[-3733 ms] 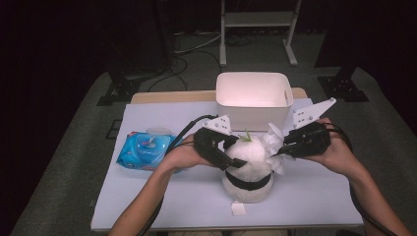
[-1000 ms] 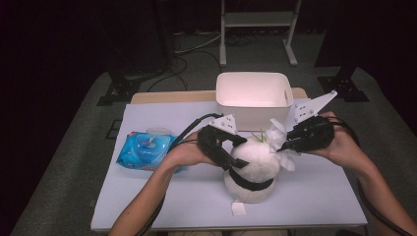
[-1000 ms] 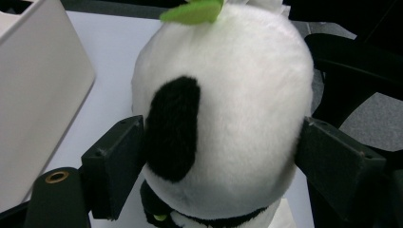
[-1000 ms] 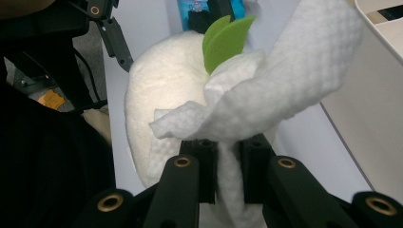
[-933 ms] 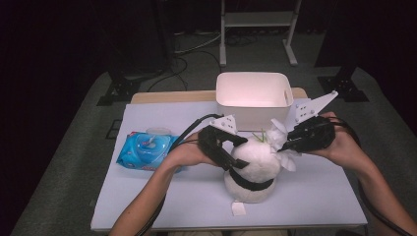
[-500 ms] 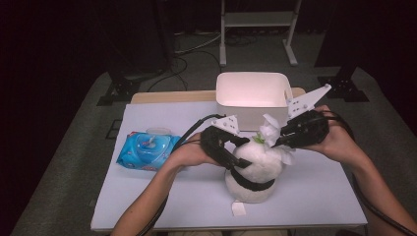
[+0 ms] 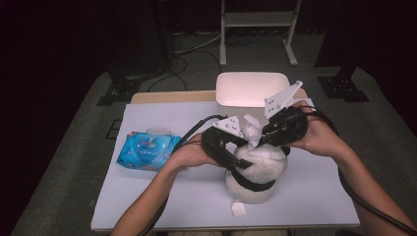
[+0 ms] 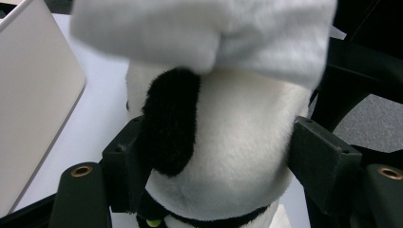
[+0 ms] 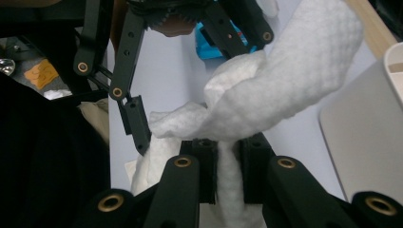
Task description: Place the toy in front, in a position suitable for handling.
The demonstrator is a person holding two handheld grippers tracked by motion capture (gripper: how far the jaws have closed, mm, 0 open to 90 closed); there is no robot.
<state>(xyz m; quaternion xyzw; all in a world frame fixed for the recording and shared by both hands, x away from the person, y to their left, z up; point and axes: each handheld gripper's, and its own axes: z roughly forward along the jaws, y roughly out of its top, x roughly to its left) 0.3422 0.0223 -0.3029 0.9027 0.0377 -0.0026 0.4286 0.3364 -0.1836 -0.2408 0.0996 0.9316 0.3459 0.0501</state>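
A black-and-white plush panda (image 7: 255,178) sits upright on the white table (image 7: 167,196), near its front edge. My left gripper (image 7: 240,161) reaches in from the left; its jaws have just been closing, and its pads (image 8: 317,161) press both sides of the panda's head (image 8: 237,142). My right gripper (image 7: 259,140) hovers over the head from the right, shut on a white wet wipe (image 7: 252,129). In the right gripper view the wipe (image 9: 275,95) bunches up above the pinched jaws of that gripper (image 9: 227,166). The wipe (image 8: 204,33) drapes over the top of the head.
A blue pack of wet wipes (image 7: 147,150) lies at the left of the table. A white bin (image 7: 251,88) stands at the back, behind the grippers. A small white scrap (image 7: 239,209) lies in front of the panda.
My right gripper has risen and shifted left toward the bin with the wipe, from the panda's right side to above its head. The left hand stayed put on the head.
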